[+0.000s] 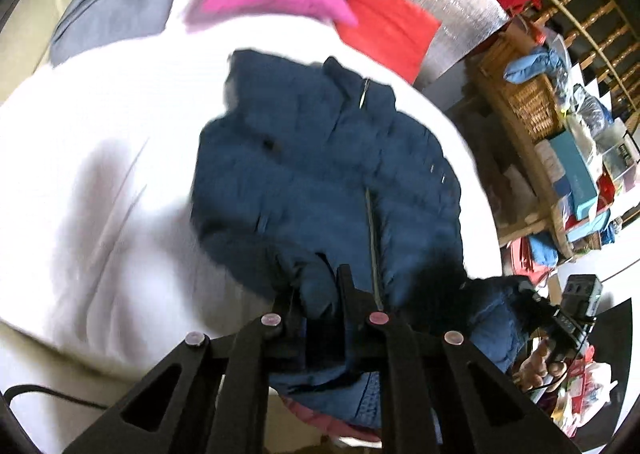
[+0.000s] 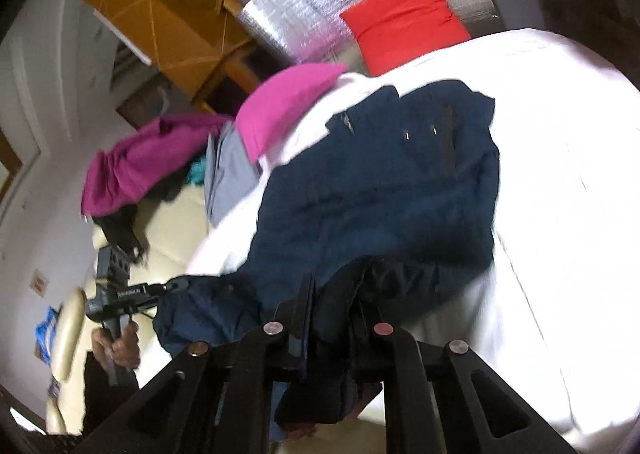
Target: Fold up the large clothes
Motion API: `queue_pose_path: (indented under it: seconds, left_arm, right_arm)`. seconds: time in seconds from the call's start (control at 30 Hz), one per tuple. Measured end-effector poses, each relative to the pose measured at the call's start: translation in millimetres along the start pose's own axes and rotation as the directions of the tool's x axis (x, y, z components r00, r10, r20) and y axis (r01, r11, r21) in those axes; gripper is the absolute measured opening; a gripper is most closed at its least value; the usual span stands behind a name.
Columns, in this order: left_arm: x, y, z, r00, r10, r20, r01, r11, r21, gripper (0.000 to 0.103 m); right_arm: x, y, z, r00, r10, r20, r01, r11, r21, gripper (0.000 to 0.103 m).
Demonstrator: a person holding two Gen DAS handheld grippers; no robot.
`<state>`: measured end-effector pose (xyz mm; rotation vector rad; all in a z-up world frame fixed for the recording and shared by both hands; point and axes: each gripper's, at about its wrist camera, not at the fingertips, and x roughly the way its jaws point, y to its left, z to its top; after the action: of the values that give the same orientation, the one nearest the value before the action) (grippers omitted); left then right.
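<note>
Both tools (image 1: 320, 294) (image 2: 332, 302) seemingly pinching navy jacket (image 1: 320, 174) hem, white sheet (image 1: 100, 194) beneath

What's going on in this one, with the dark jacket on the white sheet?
A person holds a gripper in each hand, and both are clamped on the near edge of a navy puffer jacket. The left gripper and right gripper each have fabric bunched between their fingers. The rest of the jacket lies spread on the white sheet, not yet folded over.

you won't find any readable text here; the small white lettering on the other claw's handle (image 2: 128, 293), left of your right claw, is too blurred.
</note>
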<state>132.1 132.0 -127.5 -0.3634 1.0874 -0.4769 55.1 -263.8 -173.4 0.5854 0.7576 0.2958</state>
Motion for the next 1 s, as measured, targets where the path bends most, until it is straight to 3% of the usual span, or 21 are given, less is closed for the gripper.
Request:
queue_pose_path:
  seconds: [0.1,0.23,0.33,0.4,0.47,0.5,0.53,0.67,0.8,1.0]
  left_arm:
    - [17.6,2.8,18.2,1.000,-0.012,-0.006,0.012,1.000,-0.024,0.013]
    - [29.3,10.0,15.2,0.999,-0.027,-0.027,0.026,0.999,-0.042,0.013]
    - [34.3,20.1,7.6,0.999,-0.030,-0.043,0.026,0.997,-0.076,0.013]
    - [36.6,25.2,3.8,0.999,-0.033,-0.043,0.029,0.996,-0.090,0.013]
    - [35.8,27.8,1.3,0.998,-0.038,-0.039,0.034,0.994,-0.102,0.013]
    - [35.6,27.6,0.6,0.998,-0.040,-0.039,0.036,0.994,-0.102,0.013]
    - [34.3,26.7,-0.2,0.998,-0.039,-0.039,0.035,0.994,-0.099,0.013]
    - [31.4,18.8,-0.9,0.999,-0.027,-0.042,0.024,0.997,-0.074,0.013]
    - [28.3,13.2,10.7,0.999,-0.025,-0.039,0.023,0.999,-0.049,0.013]
    - [22.8,4.5,64.0,1.000,-0.031,0.002,0.031,0.999,-0.028,0.013]
  right_arm:
    - [24.3,-14.0,6.9,0.997,-0.037,-0.066,0.040,0.998,0.044,0.014]
    - [33.4,-50.0,-9.5,0.989,0.040,-0.142,-0.017,0.986,0.165,0.018]
    - [37.9,-61.7,-23.0,0.984,0.092,-0.150,-0.057,0.973,0.223,0.019]
    - [40.3,-66.6,-34.2,0.979,0.131,-0.159,-0.087,0.963,0.257,0.025]
    - [48.5,-65.8,-44.7,0.974,0.122,-0.189,-0.066,0.959,0.277,0.050]
    - [51.2,-64.9,-50.9,0.974,0.116,-0.197,-0.058,0.959,0.276,0.052]
    - [52.6,-63.3,-56.2,0.971,0.132,-0.199,-0.074,0.959,0.275,0.052]
    - [48.6,-42.1,-58.5,0.966,0.155,-0.206,-0.110,0.971,0.214,0.015]
    - [25.2,-17.7,-28.8,0.977,0.186,-0.105,-0.169,0.974,0.150,0.011]
    - [16.6,-28.2,38.0,0.973,0.197,0.120,-0.216,0.959,0.183,0.010]
